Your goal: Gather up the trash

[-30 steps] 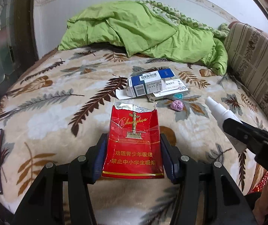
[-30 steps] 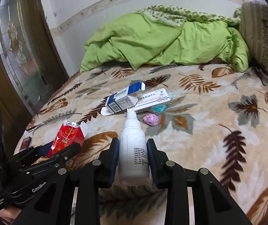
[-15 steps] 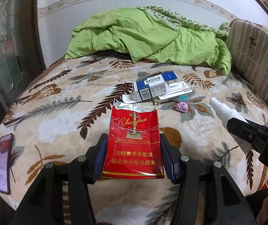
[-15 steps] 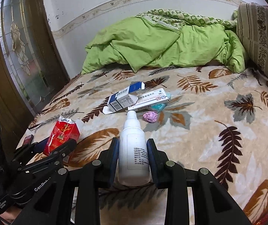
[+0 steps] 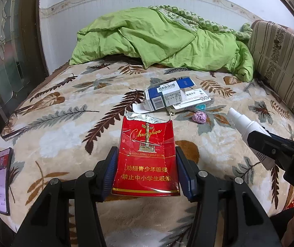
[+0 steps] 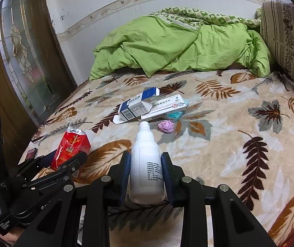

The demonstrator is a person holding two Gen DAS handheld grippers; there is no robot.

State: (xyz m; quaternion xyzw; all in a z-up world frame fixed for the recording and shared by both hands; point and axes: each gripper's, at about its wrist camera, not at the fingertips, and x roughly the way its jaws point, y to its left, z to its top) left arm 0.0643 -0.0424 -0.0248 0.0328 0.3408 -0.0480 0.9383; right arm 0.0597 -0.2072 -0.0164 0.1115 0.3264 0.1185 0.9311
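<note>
My left gripper (image 5: 145,154) is shut on a torn red cigarette pack (image 5: 145,158), held above the near edge of the bed. The same pack (image 6: 70,146) shows at the left of the right wrist view. My right gripper (image 6: 145,160) is shut on a white plastic bottle (image 6: 145,168), nozzle pointing away; the bottle (image 5: 245,126) also shows at the right of the left wrist view. On the leaf-patterned blanket lie a blue-and-white carton (image 5: 165,98), a flat white medicine box (image 5: 194,100), a teal wrapper (image 6: 174,115) and a crumpled purple paper ball (image 5: 199,117).
A phone (image 5: 1,178) lies at the bed's left edge. A green quilt (image 5: 159,41) is heaped at the far end. A striped cushion (image 5: 282,65) lines the right side. A glass-panelled door (image 6: 21,55) stands to the left.
Both views have tilted up a little, showing more wall, so the bed items sit slightly lower. Both grips are unchanged.
</note>
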